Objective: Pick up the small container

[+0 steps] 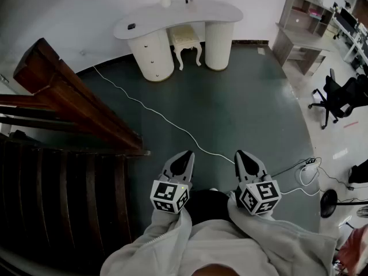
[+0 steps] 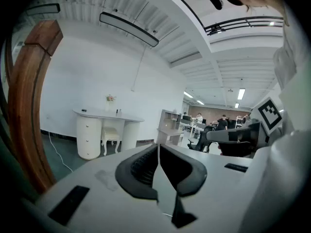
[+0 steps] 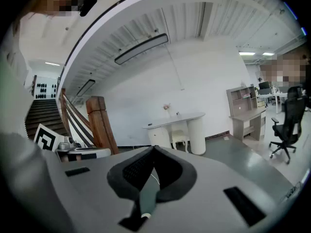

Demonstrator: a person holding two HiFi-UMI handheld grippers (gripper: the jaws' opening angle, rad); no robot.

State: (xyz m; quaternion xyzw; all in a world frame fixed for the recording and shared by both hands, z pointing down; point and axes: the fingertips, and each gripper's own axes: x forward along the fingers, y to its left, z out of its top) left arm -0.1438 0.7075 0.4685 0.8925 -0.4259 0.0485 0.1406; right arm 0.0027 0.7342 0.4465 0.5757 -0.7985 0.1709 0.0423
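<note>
While the left gripper [image 1: 185, 155] and right gripper [image 1: 242, 154] sit low centre, jaws together and empty, I cannot tell the small container among tiny items [image 1: 131, 26] on the white desk [image 1: 172, 16], top centre.

Bright, even light from long ceiling lamps [image 2: 129, 29]; the wooden staircase [image 1: 57, 177] lies in deep shadow. Fisheye bending and dark corners in every view; the left gripper [image 2: 158, 147] looks soft up close
</note>
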